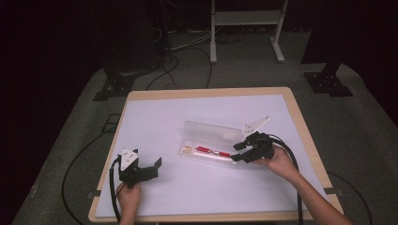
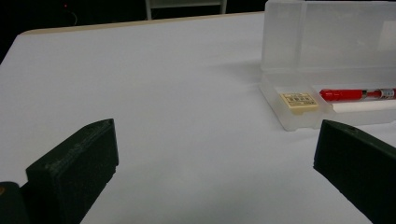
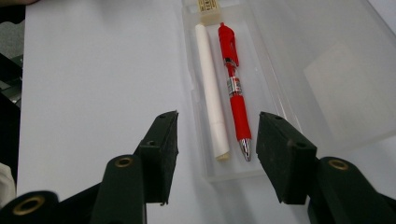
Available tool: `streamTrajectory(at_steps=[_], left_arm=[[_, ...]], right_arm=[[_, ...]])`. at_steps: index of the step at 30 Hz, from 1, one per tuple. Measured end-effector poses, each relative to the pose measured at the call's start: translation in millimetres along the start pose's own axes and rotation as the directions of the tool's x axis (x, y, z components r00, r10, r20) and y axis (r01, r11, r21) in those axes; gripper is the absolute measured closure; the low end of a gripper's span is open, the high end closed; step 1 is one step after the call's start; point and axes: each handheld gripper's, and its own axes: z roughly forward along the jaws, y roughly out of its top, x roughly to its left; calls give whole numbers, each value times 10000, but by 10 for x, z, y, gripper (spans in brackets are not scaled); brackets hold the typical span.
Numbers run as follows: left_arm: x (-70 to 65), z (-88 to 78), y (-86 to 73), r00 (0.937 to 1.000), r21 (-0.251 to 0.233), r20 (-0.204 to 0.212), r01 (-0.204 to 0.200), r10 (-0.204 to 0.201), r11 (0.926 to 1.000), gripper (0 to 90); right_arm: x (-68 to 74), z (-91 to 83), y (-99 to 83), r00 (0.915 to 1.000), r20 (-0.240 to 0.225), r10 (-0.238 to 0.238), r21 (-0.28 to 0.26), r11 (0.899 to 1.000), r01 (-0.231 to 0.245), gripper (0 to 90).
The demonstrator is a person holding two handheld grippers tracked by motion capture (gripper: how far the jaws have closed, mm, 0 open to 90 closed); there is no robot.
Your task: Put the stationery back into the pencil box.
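A wide white surface [image 1: 187, 187] lies bare on the left, near and far sides, giving free passage. At centre right, a clear case [image 1: 209, 149] lies open; its upright lid [image 1: 211, 130] blocks its far side. The right gripper [image 1: 240, 152] crowds its right end.

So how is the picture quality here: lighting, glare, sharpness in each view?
High view: dark surroundings, the white table evenly lit, slightly soft. Left gripper view: the near black jaws blurred, the clear plastic pencil case sharper. Right gripper view: the red pen sharp, a pale reflection on the open lid, the open right gripper in shade.
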Motion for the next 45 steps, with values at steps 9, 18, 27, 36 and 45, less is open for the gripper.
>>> streamTrajectory(at_steps=[9,18,27,36,45], left_arm=[[-4,6,2,10000,37,-3,-41,41,10000,0],[-5,6,2,10000,41,5,-44,43,10000,0],[-10,6,1,10000,16,-4,-67,67,10000,0],[-14,10,-2,10000,-63,-30,-34,34,10000,0],[-19,8,-1,10000,-47,-70,-71,70,10000,0]], right_arm=[[-21,-98,-128,9997,110,197,-202,9996,-195,471],[-18,-168,-242,9995,142,266,-250,9993,-262,473],[-19,-241,-341,9988,249,424,-303,9987,-416,473],[-27,-303,-484,9976,301,629,-426,9972,-616,475],[-11,-373,-593,9961,412,777,-515,9958,-755,474]])
